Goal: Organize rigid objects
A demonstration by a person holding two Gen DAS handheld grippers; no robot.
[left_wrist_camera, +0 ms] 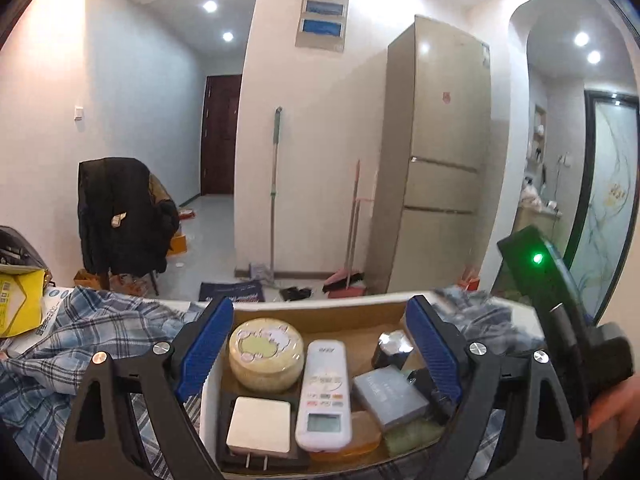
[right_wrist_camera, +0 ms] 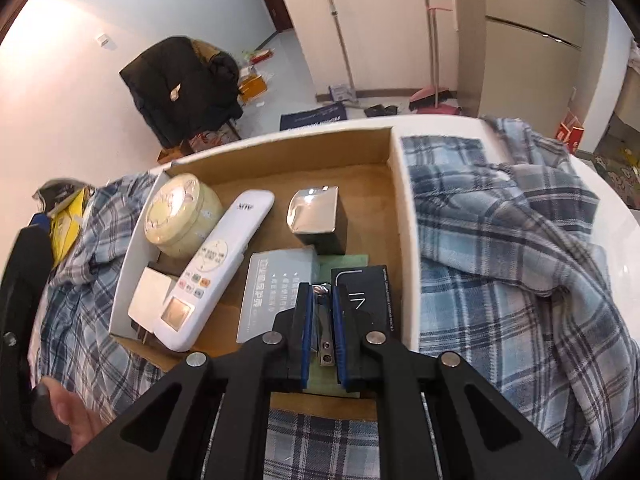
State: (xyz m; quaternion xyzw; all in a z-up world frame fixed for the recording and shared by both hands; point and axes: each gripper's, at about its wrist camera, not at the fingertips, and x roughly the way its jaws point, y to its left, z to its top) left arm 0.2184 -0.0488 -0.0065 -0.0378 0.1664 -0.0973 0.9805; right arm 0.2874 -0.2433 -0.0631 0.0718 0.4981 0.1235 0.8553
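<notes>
An open cardboard box sits on plaid cloth and holds several rigid items: a round yellow tin, a white remote, a white charger, a shiny cube, a grey card box and a black box. My right gripper is over the box's near end, pointing steeply down, shut on a metal nail clipper. My left gripper stands wide open in front of the box. Nothing is pressed between its blue pads; the tin and remote show beyond them.
Blue plaid cloth covers the white table around the box. A yellow packet lies at the far left. A person's hand shows at lower left. Across the floor stand a chair with a black jacket, a mop, a broom and a fridge.
</notes>
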